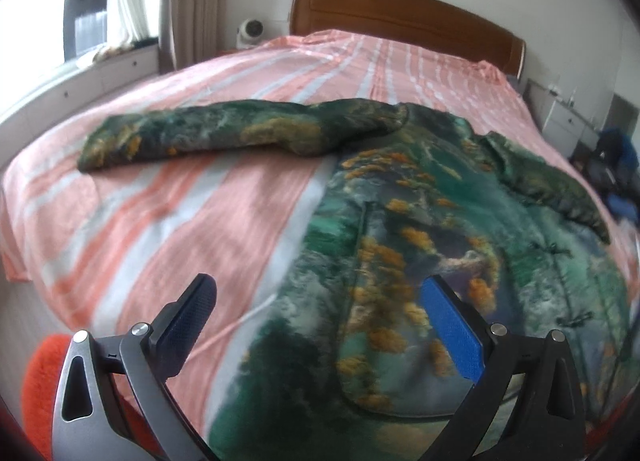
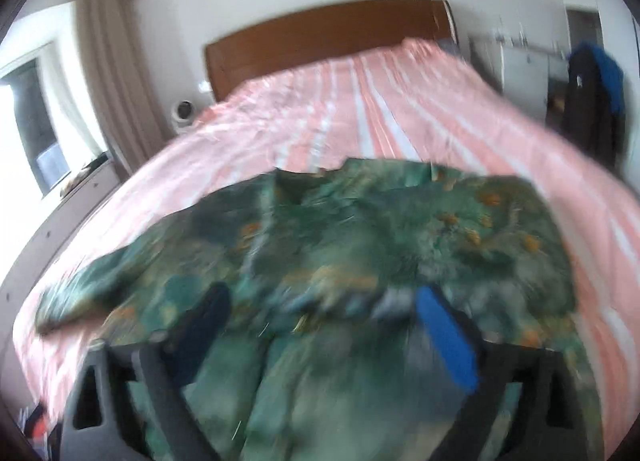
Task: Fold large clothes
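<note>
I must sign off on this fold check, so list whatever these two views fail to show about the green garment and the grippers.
- Right wrist view: motion blur smears the garment; its folds and edges are unreadable.
- Right gripper: jaws stand apart, but blur hides whether the fingers touch cloth.
- Left wrist view: the garment's near hem is hidden by the left gripper and the frame edge.
- Right sleeve: its end blurs out near the fisheye rim.
</note>
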Tool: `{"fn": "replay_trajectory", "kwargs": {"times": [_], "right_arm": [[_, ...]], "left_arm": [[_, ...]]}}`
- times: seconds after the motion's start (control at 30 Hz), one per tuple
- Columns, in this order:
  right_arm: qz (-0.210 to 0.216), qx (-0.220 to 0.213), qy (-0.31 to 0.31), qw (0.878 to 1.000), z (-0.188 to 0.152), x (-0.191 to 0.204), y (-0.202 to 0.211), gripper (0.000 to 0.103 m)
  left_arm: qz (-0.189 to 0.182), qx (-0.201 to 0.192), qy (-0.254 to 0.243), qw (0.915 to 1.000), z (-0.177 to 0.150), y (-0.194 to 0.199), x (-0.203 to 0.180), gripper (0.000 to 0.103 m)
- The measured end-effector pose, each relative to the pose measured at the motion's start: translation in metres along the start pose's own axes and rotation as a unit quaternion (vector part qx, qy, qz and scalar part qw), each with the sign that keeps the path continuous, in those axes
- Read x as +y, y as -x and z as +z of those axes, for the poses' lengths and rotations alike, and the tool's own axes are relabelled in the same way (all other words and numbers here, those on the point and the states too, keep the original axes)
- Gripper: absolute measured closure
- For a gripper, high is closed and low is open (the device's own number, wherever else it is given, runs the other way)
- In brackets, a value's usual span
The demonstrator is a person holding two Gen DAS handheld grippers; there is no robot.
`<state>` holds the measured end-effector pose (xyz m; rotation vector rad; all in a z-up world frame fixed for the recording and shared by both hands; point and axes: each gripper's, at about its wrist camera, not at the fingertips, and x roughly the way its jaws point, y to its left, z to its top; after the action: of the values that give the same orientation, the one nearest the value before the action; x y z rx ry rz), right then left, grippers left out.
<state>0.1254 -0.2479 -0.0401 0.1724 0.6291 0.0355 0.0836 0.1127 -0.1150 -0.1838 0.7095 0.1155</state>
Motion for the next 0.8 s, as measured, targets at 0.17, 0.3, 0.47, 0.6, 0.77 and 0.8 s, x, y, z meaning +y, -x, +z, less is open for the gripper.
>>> {"fn": "replay_trajectory", "kwargs": {"times": [0.17, 0.3, 0.47, 0.6, 0.77, 0.8], "right_arm": [[-0.011, -0.011, 0.097, 0.995, -0.075, 0.025, 0.059, 0.001], [-0.055, -0.019, 0.154, 0.986, -0.127, 0.019, 0.095, 0.001], [-0.107, -0.056, 0.135, 0.983, -0.164, -0.004, 0.122, 0.001], [-0.124, -0.07, 0.136, 0.98, -0.165, -0.013, 0.124, 0.001], [-0.123, -0.072, 0.117, 0.983, -0.159, -0.019, 0.117, 0.001], [-0.121, -0.068, 0.118, 0.983, -0.16, -0.02, 0.115, 0.001]], "left_arm": [[0.01, -0.009, -0.016, 0.9998, -0.003, 0.006, -0.008, 0.001], [0.018, -0.008, -0.016, 0.9997, -0.004, 0.006, -0.007, 0.001], [0.03, -0.013, -0.016, 0.9993, -0.005, 0.005, -0.005, 0.001], [0.041, -0.013, -0.018, 0.9989, -0.006, 0.003, -0.005, 0.001], [0.05, -0.023, -0.016, 0.9984, -0.005, 0.008, -0.001, 0.001], [0.053, -0.023, -0.014, 0.9983, -0.005, 0.009, 0.0, 0.001]]}}
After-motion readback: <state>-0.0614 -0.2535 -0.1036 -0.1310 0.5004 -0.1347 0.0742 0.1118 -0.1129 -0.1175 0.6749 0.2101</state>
